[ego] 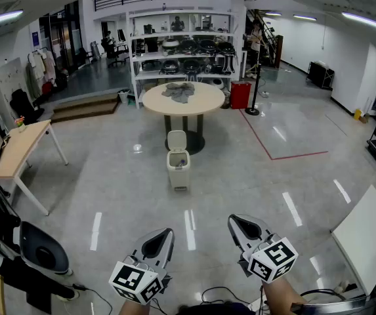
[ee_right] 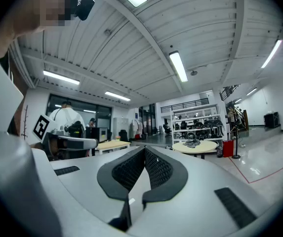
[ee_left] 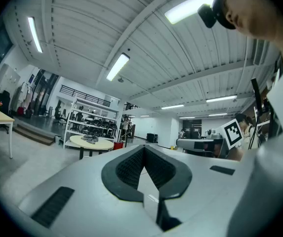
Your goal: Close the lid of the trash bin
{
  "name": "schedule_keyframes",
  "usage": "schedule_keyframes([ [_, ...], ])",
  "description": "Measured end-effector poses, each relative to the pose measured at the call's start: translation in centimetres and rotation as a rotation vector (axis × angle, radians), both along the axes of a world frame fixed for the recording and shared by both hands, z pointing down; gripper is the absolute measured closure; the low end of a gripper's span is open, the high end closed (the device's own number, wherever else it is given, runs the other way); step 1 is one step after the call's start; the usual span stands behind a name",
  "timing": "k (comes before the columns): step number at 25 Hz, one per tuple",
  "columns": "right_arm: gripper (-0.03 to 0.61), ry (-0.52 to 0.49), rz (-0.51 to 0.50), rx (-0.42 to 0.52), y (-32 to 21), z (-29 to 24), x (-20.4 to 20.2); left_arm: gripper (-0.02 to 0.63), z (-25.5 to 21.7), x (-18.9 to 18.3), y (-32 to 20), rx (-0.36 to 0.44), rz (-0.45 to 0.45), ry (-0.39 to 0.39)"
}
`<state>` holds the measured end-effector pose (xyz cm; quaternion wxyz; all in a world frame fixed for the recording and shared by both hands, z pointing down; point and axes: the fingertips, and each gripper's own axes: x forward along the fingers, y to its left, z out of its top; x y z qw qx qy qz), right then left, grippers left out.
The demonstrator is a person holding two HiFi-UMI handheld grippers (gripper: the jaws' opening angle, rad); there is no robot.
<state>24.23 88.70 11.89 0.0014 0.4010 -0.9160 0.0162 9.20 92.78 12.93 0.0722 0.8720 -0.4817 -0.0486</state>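
In the head view a small white trash bin (ego: 178, 169) stands on the grey floor some way ahead, just in front of a round table. Its lid (ego: 176, 140) is flipped up and stands upright at the back. My left gripper (ego: 168, 231) and right gripper (ego: 231, 219) are low in that view, side by side, well short of the bin and apart from it. Both are shut with nothing between the fingers. In the left gripper view (ee_left: 143, 149) and the right gripper view (ee_right: 144, 149) the jaws meet at the tips and point above the floor. Neither of those views shows the bin.
A round table (ego: 183, 100) with a grey cloth (ego: 178, 92) stands behind the bin, with shelves (ego: 182, 48) beyond it. A wooden desk (ego: 18, 148) is at the left, a red bin (ego: 240, 94) at the back right, a white board (ego: 366, 236) at the right and dark equipment (ego: 17, 248) at the lower left.
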Motion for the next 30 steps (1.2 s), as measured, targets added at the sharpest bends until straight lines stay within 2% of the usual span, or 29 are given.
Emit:
schedule_keyframes([
  [7, 0.571, 0.0, 0.03, -0.027, -1.4, 1.5, -1.8, 0.624, 1.0, -1.7, -1.0, 0.0, 0.04, -0.002],
  [12, 0.571, 0.001, 0.022, -0.034, -4.9, 2.2, -1.9, 0.624, 1.6, -1.9, -4.3, -0.005, 0.033, -0.006],
  [17, 0.571, -0.009, -0.008, -0.022, -11.1, 2.9, -2.2, 0.624, 2.0, -2.5, -10.4, 0.006, 0.004, -0.002],
  [25, 0.571, -0.028, -0.065, -0.009, -23.7, 1.5, 0.1, 0.624, -0.3, 0.1, -22.5, 0.047, 0.003, -0.002],
  [30, 0.571, -0.03, -0.084, -0.007, -30.3, 0.9, 1.0, 0.624, -0.8, 0.4, -29.0, 0.031, -0.042, 0.007],
])
